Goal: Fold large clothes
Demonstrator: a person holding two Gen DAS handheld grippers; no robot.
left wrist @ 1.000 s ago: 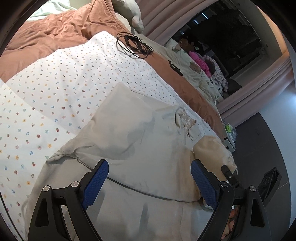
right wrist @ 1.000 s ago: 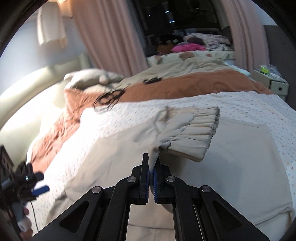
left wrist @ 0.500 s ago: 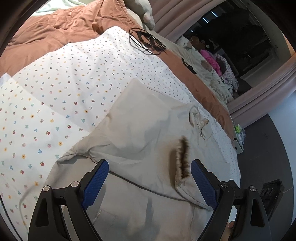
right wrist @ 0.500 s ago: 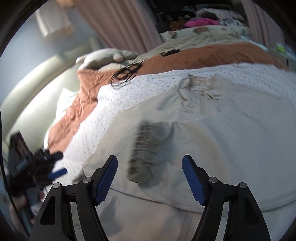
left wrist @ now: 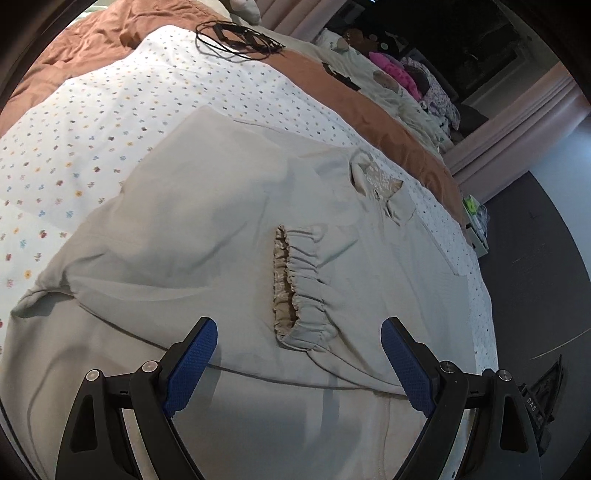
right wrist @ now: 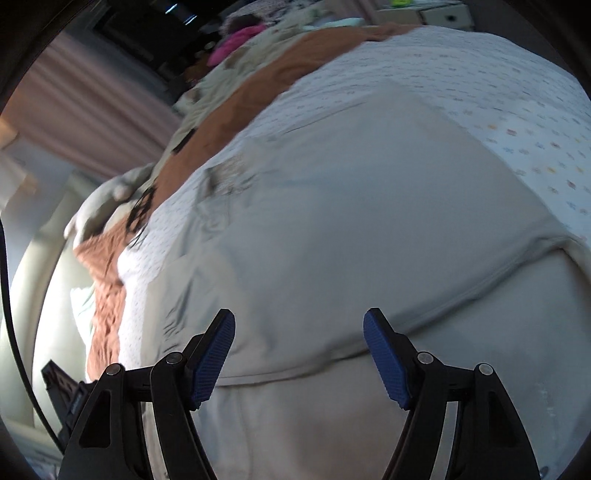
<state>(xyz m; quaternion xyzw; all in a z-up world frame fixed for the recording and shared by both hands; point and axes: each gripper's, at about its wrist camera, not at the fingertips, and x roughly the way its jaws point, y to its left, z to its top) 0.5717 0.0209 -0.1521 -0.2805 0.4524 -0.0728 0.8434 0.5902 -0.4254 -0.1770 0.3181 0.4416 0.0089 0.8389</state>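
Observation:
A large pale grey-beige jacket [left wrist: 229, 206] lies spread on the bed. One sleeve is folded across its body, and its gathered elastic cuff [left wrist: 299, 280] rests in the middle. The collar [left wrist: 376, 181] points to the far right. My left gripper [left wrist: 299, 365] is open and empty, just above the jacket near the cuff. My right gripper [right wrist: 299, 354] is open and empty, close above the jacket's body [right wrist: 351, 221]; this view is blurred.
The bed has a white flower-print sheet [left wrist: 92, 110] and a rust-brown duvet [left wrist: 110, 33]. A coil of black cable [left wrist: 236, 37] lies at the far end. More clothes [left wrist: 399, 70] are piled beyond. The bed edge and dark floor [left wrist: 535, 258] are to the right.
The right gripper opened and let go of the sleeve cuff, which now lies on the jacket's body. The right gripper then swung away low over the jacket. The left gripper stayed open.

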